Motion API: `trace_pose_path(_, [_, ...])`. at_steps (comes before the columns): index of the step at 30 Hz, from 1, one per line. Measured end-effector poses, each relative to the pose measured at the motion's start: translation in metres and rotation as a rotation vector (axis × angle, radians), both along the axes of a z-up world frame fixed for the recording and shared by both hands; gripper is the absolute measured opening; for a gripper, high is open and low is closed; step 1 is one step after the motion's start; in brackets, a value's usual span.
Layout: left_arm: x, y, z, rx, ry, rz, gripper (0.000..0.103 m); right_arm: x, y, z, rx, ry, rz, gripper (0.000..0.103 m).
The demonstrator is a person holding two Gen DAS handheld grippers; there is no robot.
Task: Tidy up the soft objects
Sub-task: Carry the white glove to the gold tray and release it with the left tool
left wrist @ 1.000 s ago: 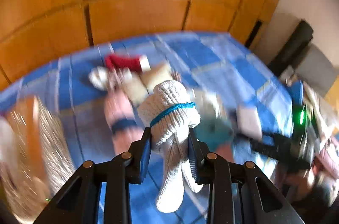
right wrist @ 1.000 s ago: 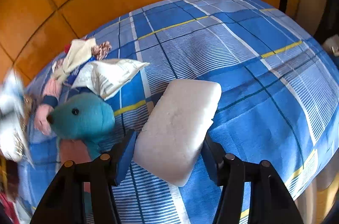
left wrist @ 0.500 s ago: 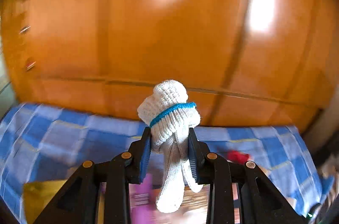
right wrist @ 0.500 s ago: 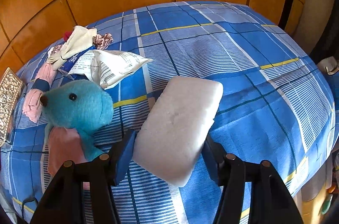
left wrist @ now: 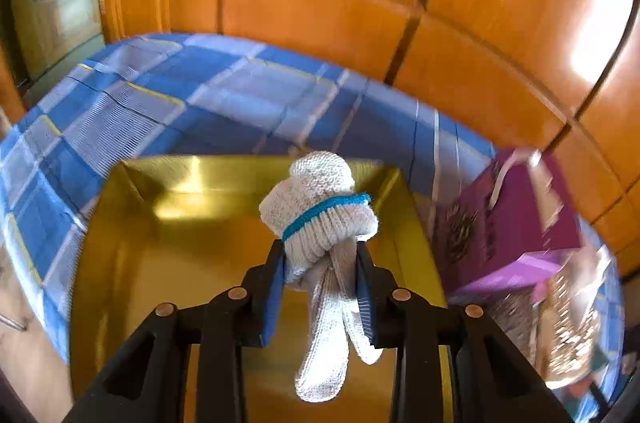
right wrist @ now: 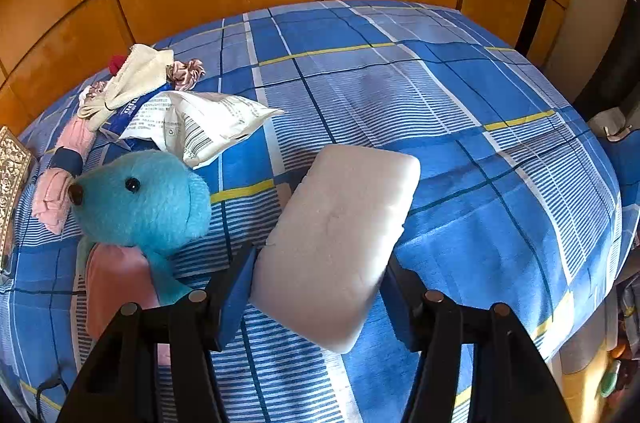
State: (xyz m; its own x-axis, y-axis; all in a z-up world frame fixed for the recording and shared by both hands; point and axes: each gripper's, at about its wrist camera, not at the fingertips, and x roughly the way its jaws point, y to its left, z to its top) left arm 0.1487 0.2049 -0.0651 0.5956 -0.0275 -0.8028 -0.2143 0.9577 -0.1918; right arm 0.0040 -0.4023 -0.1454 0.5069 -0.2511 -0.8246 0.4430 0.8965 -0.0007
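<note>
In the left wrist view my left gripper (left wrist: pixel 320 263) is shut on a rolled white knitted glove (left wrist: pixel 320 215) with a blue band; its loose ends hang below the pads. The glove hangs over an open gold box (left wrist: pixel 180 263) on the bed. In the right wrist view my right gripper (right wrist: pixel 320 275) holds a white foam block (right wrist: pixel 340 231) above the blue checked bedcover (right wrist: pixel 440 103); its jaws are closing, with both pads against the block's sides. A blue plush toy (right wrist: pixel 148 199) lies to the left of the block.
A purple box (left wrist: pixel 508 223) stands right of the gold box. On the bed's left lie a white printed bag (right wrist: pixel 200 127), a pink sock (right wrist: pixel 60 179), a cream cloth (right wrist: pixel 136 75) and a scrunchie (right wrist: pixel 186 73). A silver patterned box (right wrist: pixel 10 183) sits at the left edge. Wooden panels back the bed.
The left gripper swung away from the pile on the bed, past the wooden panels, to above the gold box, still gripping the glove. The right gripper and its foam block barely moved.
</note>
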Motion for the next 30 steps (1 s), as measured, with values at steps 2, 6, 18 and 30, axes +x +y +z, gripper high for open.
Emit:
trace_pose_path(2, [0.010, -0.016, -0.011, 0.025, 0.018, -0.050, 0.036, 0.000, -0.001, 0.001, 0.007, 0.005, -0.007, 0.058])
trace_pose_path(6, [0.028, -0.032, -0.021, 0.029, 0.034, -0.111, 0.050, 0.001, -0.001, 0.001, 0.005, 0.016, -0.013, 0.057])
trace_pose_path(18, [-0.026, -0.030, 0.002, 0.055, -0.081, -0.037, 0.070, 0.005, -0.005, 0.015, -0.022, 0.015, -0.017, 0.054])
trace_pose_path(30, [-0.080, -0.033, -0.004, 0.029, -0.079, -0.047, 0.070, 0.082, 0.040, 0.112, -0.124, -0.079, 0.174, 0.054])
